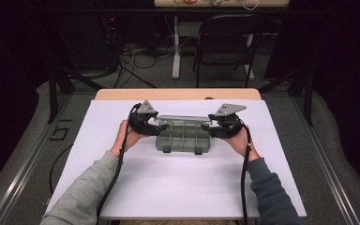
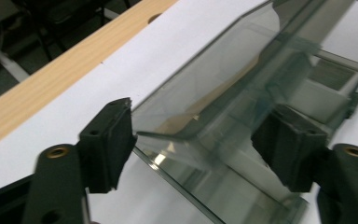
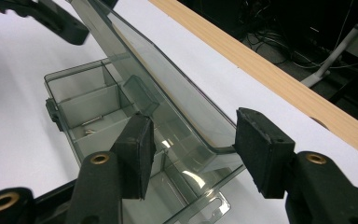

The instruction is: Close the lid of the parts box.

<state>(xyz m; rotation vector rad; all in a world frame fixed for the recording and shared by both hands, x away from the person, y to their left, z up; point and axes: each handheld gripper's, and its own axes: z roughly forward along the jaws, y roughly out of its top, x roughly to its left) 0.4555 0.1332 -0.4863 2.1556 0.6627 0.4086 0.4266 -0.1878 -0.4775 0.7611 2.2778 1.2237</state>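
Tools [image 1: 161,125] [image 1: 205,125] astride organiser lid [image 1: 183,118] ends.

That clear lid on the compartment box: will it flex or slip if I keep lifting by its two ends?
The lid looks like thin, smooth clear plastic, so it may slip on the pads and bow slightly. It seems hinged to the box, which looks nearly empty and light, so the box may lift or tip.

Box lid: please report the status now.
Left gripper, right gripper: jaws open around lid ends. Lid half raised over box. Small screws inside. Nothing in the way.
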